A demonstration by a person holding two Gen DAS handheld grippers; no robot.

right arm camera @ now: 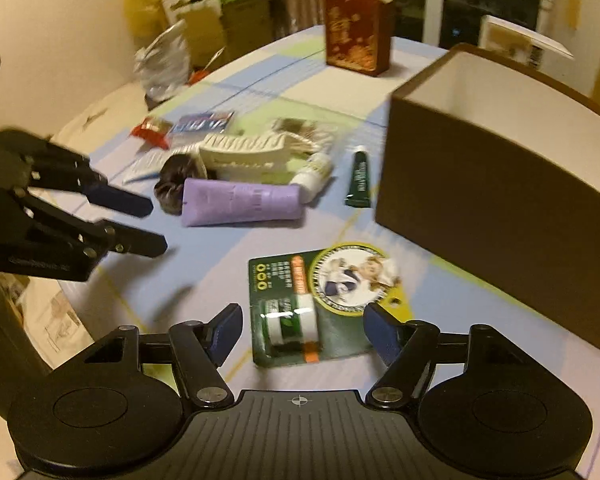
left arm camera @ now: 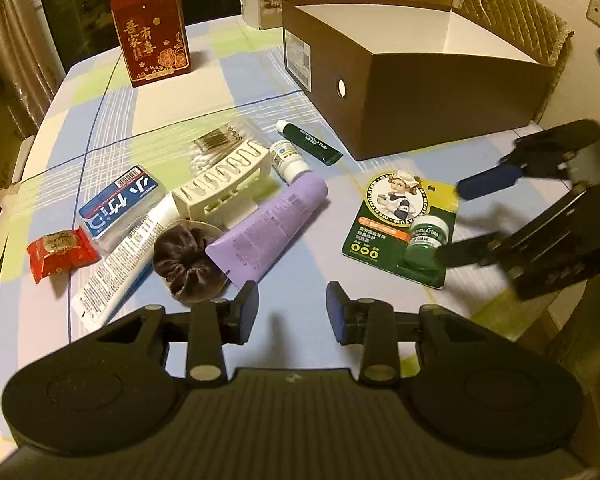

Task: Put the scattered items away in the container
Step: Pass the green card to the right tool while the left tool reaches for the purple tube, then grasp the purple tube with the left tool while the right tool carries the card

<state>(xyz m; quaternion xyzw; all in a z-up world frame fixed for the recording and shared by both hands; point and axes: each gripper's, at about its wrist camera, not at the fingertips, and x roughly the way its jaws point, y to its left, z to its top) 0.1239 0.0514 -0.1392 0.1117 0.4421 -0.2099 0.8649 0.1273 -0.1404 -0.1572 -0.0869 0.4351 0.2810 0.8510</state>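
Green carded balm pack (right arm camera: 324, 300): flat on the checked tablecloth (right arm camera: 228, 280), straddled by your right gripper (right arm camera: 302, 334); nothing held.
Right fingers: spread wide; lower squarely, close across the raised jar blister (right arm camera: 294, 322), not the thin card.
Left gripper (left arm camera: 292, 312): fingers apart and empty, hovering near the purple squeeze tube (left arm camera: 268, 228) and brown velvet scrunchie (left arm camera: 190, 260).
Clutter pile: white plastic rack (left arm camera: 220, 180) and neighbours overlap, so pick outer pieces first.
Brown open cardboard box (left arm camera: 416, 80): beyond the pack; clear its wall before letting go.
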